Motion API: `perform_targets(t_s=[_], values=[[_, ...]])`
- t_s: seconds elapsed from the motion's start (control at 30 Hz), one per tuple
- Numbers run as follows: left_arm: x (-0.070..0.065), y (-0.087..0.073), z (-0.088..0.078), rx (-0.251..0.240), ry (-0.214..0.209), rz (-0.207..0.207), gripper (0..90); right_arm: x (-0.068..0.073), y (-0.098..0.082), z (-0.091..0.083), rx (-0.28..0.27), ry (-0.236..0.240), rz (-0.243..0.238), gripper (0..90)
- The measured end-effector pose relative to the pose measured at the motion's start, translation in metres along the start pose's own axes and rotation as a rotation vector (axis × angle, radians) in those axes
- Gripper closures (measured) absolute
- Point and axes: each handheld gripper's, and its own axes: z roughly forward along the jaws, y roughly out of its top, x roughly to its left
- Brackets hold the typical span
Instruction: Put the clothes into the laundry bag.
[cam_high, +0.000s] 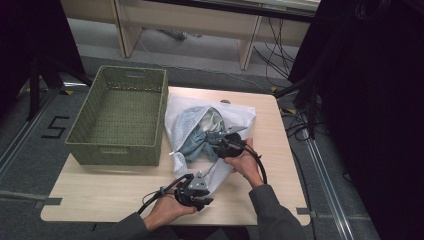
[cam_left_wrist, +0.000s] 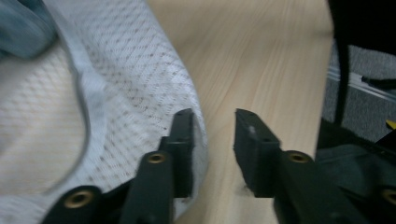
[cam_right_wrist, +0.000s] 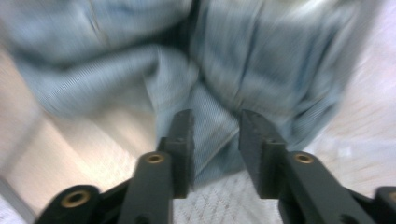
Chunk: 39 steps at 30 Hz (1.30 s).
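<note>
mesh bag on table, both grippers at it

high view: mesh bag (cam_high: 210, 125) lies on table (cam_high: 100, 195) beside basket (cam_high: 120, 115), blue cloth (cam_high: 197, 137) inside.
left gripper view: left gripper (cam_left_wrist: 213, 135) jaws apart, one at the bag's edge, nothing pinched.
right gripper view: right gripper (cam_right_wrist: 215, 135) jaws apart over cloth, blurred.

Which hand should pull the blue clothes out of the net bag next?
Probably the right. The right gripper has open jaws right at the blue clothes, while the left gripper sits open at the net bag edge near bare table.
</note>
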Motion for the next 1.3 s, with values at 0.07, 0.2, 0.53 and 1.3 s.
perform_targets(t_s=[0.07,0.2,0.53,1.3], values=[[-0.001,0.002,-0.014,-0.013,0.006,-0.004,58.4,-0.005,0.008,-0.012,-0.015,-0.014,0.006,58.5],[0.001,-0.004,-0.042,-0.028,0.050,-0.020,49.1,-0.018,0.021,-0.019,-0.121,-0.086,0.004,58.9],[0.025,-0.029,-0.082,-0.002,0.155,-0.085,41.2,-0.039,0.049,0.000,-0.158,-0.166,0.039,68.8],[0.035,-0.041,-0.093,0.026,0.171,-0.100,39.6,-0.037,0.091,0.029,-0.080,-0.135,-0.037,84.7]])
